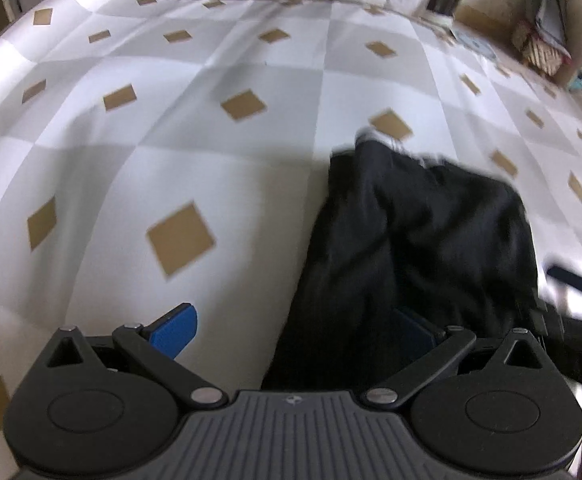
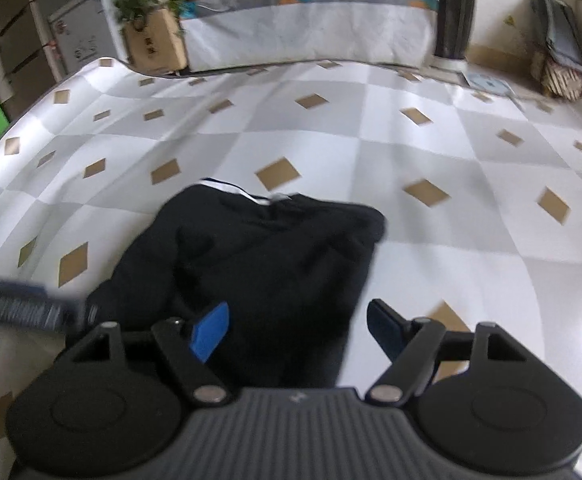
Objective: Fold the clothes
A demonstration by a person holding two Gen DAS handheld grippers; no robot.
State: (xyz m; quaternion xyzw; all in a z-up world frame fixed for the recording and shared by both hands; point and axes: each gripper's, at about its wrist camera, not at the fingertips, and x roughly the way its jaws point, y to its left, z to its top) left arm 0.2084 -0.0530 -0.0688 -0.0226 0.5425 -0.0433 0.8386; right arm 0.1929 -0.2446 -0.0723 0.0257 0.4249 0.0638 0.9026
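Hovering over black garment bunched on checked tablecloth of worktop; left gripper and right gripper jaws wide, holding nothing, probably poised to grab edges.

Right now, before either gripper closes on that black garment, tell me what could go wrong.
1. The black garment lies bunched, its white-trimmed edge crumpled at the far end; a grab now could fold in creases.
2. The right gripper is open, one pad over cloth, the other over the bare checked cover; it may pinch the cover too.
3. The left gripper sits close by, so the two could collide.
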